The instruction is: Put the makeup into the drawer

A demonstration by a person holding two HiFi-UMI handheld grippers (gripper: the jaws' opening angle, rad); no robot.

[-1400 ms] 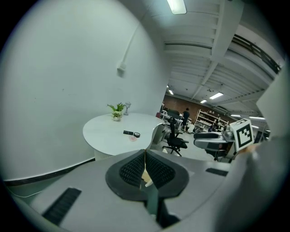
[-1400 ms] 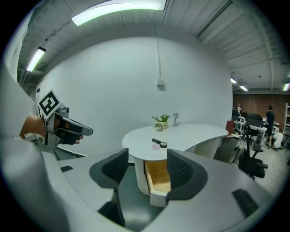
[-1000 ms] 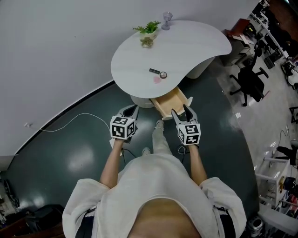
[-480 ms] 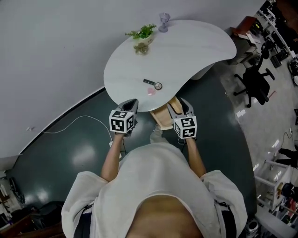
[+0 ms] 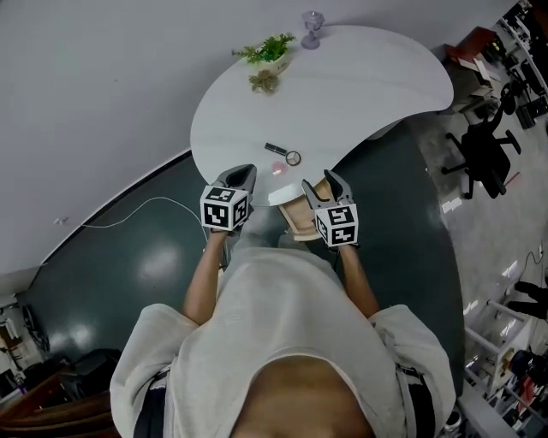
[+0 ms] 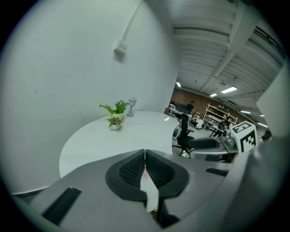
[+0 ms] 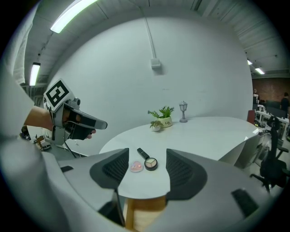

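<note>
Three makeup pieces lie near the front edge of the round white table point(image 5: 360, 85): a black stick point(image 5: 276, 149), a round compact point(image 5: 294, 157) and a pink piece point(image 5: 279, 168). Under that edge a wooden drawer point(image 5: 301, 214) stands pulled out. My left gripper point(image 5: 245, 174) hovers at the table's edge left of the makeup, its jaws shut and empty point(image 6: 145, 159). My right gripper point(image 5: 318, 183) is over the drawer, open; between its jaws, beyond them, show the pink piece point(image 7: 136, 167), the compact point(image 7: 151, 163) and the stick point(image 7: 142, 153).
A potted plant point(image 5: 270, 53) and a small lamp point(image 5: 312, 21) stand at the table's far side. A white cable point(image 5: 145, 210) runs over the dark floor at left. An office chair point(image 5: 484, 154) stands at right. The curved wall is close behind the table.
Both grippers have moved forward to the table's front edge: the left now reaches the tabletop's rim and the right is over the drawer. Neither has taken hold of anything.
</note>
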